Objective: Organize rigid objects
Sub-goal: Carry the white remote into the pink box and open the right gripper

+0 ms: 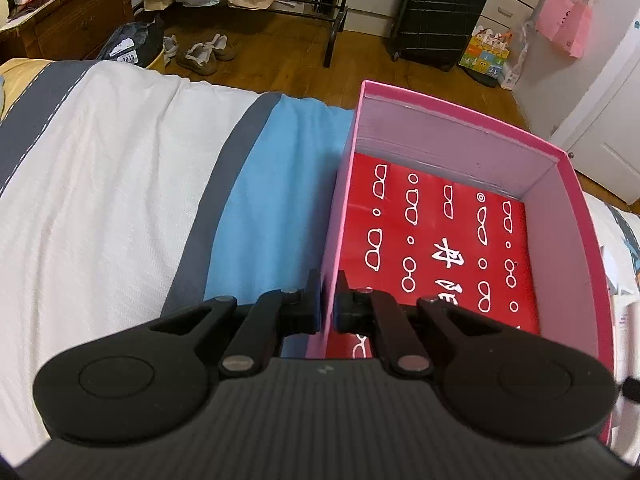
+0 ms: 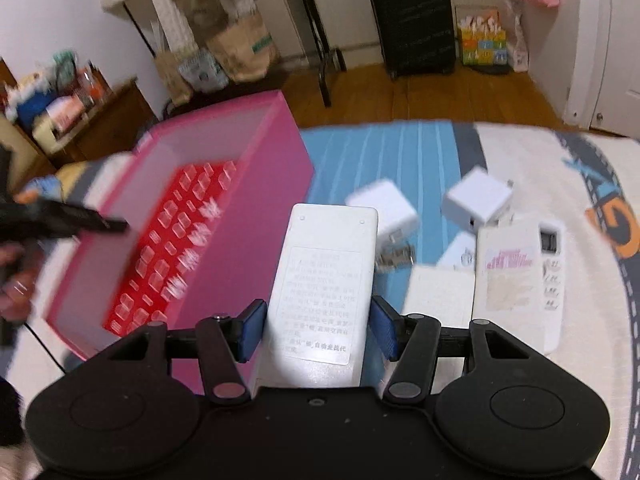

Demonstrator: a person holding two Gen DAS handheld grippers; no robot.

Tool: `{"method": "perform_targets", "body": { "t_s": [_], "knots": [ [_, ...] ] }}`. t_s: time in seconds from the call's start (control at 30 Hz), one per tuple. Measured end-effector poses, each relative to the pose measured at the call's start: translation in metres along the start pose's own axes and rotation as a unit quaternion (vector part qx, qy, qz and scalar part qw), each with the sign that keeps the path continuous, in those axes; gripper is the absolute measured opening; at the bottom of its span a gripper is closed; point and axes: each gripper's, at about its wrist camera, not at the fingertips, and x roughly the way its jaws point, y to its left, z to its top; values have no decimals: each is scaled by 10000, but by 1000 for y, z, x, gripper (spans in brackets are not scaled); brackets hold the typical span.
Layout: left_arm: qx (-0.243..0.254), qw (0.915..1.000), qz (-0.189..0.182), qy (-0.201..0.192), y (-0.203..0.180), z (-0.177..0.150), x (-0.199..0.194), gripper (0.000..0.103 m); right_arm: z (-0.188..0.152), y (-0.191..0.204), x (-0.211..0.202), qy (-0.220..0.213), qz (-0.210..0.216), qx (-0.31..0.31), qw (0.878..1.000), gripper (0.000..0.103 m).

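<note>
— On the bed (image 1: pixel 100 168), left side: the left gripper (image 1: pixel 329 300) has its jaws pinched onto the near-left wall of the pink box (image 1: pixel 460 116), one finger outside, one inside. Clamped tight on that wall!

— What's in the box?

— Only a red sheet printed with white glasses shapes (image 1: pixel 440 240), lying flat on the bottom.

— And the other side?

— Right gripper (image 2: pixel 318 330) is closed on a white remote (image 2: pixel 324 272), blue pads (image 2: pixel 253 330) pressed against both long edges, printed label facing up. It sits just right of the box, above the blue stripe of the blanket.

— Anything left on the covers?

— Plenty: two white chargers (image 2: pixel 386 206), one with prongs showing, a white booklet with pink print (image 2: pixel 506 276), and another white remote (image 2: pixel 554 264) beside it. The right view is blurred, so fine detail is hard to read.
</note>
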Motion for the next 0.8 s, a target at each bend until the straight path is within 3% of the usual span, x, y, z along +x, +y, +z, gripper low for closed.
{"method": "perform_targets", "body": {
  "t_s": [0.17,0.37,0.57,0.8],
  "knots": [
    [-95,9999,-70,73,3,2,1,6,23,27,-27,-300,482,72,9984,61],
    [-274,9994,-171,130,9,1,1,7,57,79,4,367,1254,185,9913,61],
    [-248,9995,-131,118,6,1,-1,7,83,114,90,1088,1170,567,9855,61],
    [-323,9991,-253,68,13,-1,0,7,88,132,173,1285,666,809,9862,61]
  ]
}}
